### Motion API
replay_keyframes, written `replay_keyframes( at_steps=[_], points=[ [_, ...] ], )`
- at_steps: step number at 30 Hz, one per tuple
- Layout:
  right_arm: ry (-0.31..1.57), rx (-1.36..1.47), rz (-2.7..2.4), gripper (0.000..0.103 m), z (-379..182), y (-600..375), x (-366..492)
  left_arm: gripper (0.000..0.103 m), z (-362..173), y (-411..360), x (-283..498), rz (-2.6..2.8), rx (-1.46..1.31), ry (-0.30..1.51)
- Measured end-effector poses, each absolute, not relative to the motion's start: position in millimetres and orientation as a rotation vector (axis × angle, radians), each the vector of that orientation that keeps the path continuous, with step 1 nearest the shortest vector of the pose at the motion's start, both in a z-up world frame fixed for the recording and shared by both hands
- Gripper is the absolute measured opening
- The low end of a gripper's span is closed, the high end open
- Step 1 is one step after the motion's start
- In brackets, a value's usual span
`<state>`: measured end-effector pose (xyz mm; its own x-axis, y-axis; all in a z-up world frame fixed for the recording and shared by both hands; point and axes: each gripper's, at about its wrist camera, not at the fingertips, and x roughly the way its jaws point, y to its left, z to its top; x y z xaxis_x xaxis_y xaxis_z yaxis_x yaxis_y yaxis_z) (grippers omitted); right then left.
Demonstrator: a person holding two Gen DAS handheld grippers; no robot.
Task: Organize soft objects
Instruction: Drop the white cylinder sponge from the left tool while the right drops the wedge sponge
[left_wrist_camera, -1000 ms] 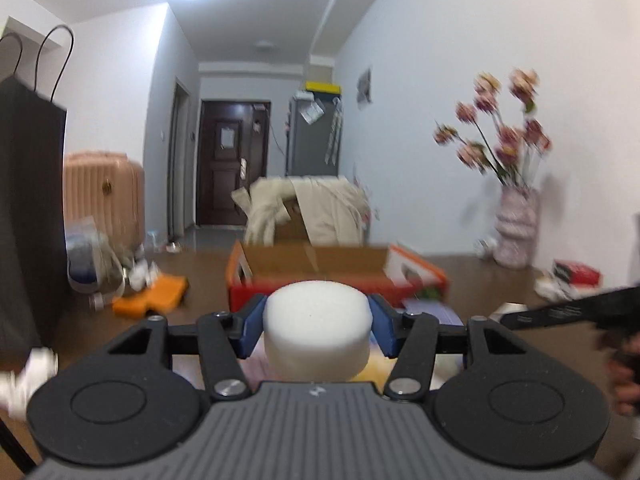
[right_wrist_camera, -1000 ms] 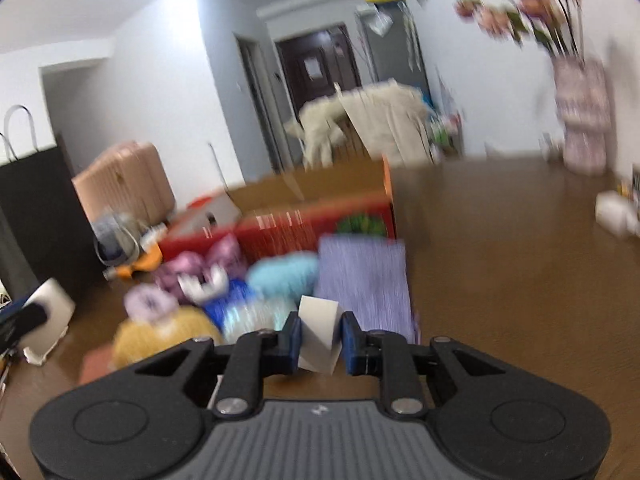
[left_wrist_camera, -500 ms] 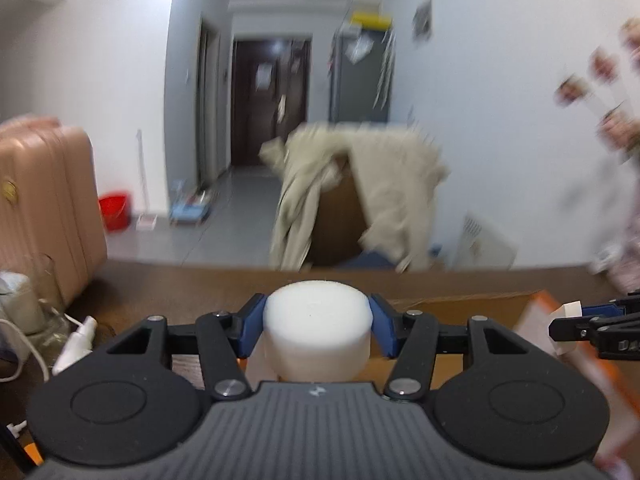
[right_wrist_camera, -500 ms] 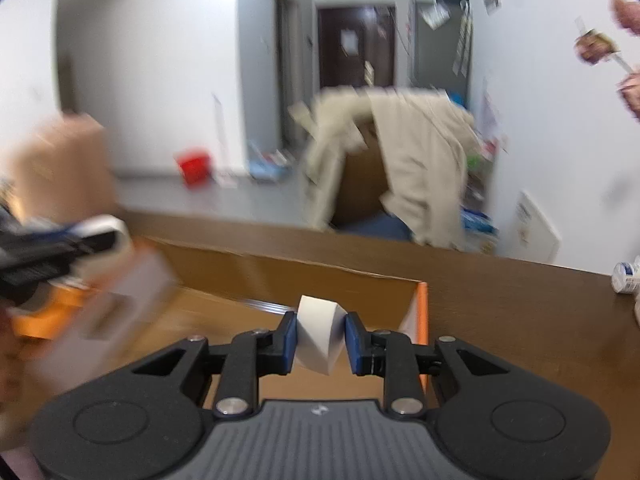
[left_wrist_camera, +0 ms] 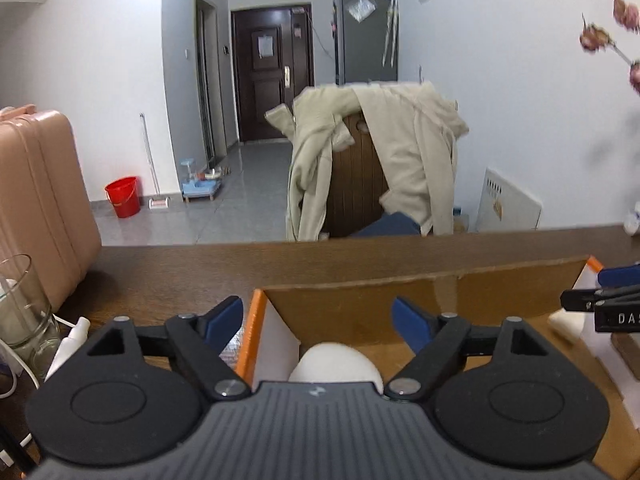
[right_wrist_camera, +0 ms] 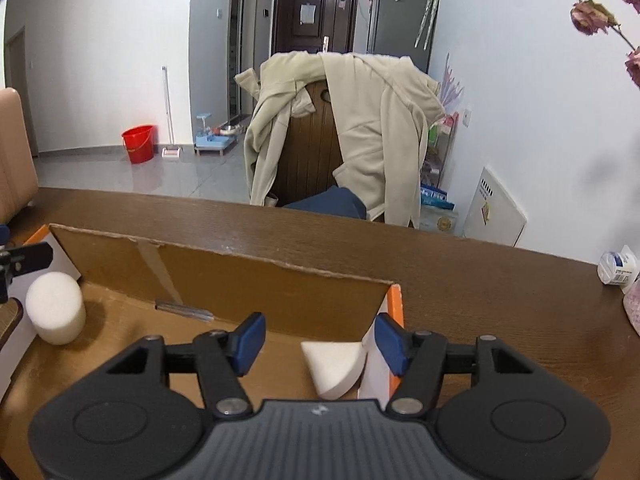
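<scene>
An open cardboard box point(left_wrist_camera: 400, 300) with an orange rim stands on the brown table. In the left wrist view my left gripper point(left_wrist_camera: 318, 318) hangs over the box's left end, its jaws opening wide. The white foam cylinder point(left_wrist_camera: 334, 362) stands free on the box floor below them, touching neither pad. The right wrist view shows the same cylinder point(right_wrist_camera: 56, 312) at the box's point(right_wrist_camera: 240, 276) left. My right gripper point(right_wrist_camera: 320, 340) is over the right corner, jaws opening. The white foam wedge point(right_wrist_camera: 334, 368) lies loose beneath them against the inner flap.
A chair draped with a beige jacket point(left_wrist_camera: 400, 160) stands beyond the table's far edge. A glass jar point(left_wrist_camera: 20, 308) and a pink suitcase point(left_wrist_camera: 36, 200) are at the left. A small white bottle point(right_wrist_camera: 618, 268) sits on the table at the right, under dried flowers point(right_wrist_camera: 592, 16).
Both grippers swung from the pile of soft things to above the box. Both jaws opened, letting go of the cylinder and the wedge, which now rest inside the box.
</scene>
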<state>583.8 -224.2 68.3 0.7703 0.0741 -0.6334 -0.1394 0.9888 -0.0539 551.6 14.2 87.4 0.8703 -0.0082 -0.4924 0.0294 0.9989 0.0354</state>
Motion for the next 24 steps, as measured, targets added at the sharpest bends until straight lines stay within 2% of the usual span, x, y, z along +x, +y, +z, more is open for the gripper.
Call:
replay_keyframes(
  at_steps=[4, 9, 15, 19, 24],
  points=[
    [0.637, -0.072, 0.138, 0.061, 92.2, -229.2, 562.0, 0.086, 113.6, 18.6, 525.0, -0.038, 0.044, 0.489],
    [0.522, -0.073, 0.146, 0.075, 152.7, -240.2, 505.0, 0.09, 168.5, 33.4, 465.1, -0.021, 0.05, 0.394],
    [0.44, -0.06, 0.159, 0.082, 203.6, -258.4, 413.8, 0.096, 212.0, 56.2, 373.9, -0.026, 0.039, 0.323],
    [0.397, -0.043, 0.189, 0.086, 207.9, -265.2, 338.1, 0.099, 217.5, 64.3, 304.5, -0.052, 0.072, 0.276],
    [0.333, -0.007, 0.245, 0.093, 182.4, -258.7, 233.5, 0.102, 195.4, 67.3, 216.2, -0.138, 0.075, 0.242]
  ],
)
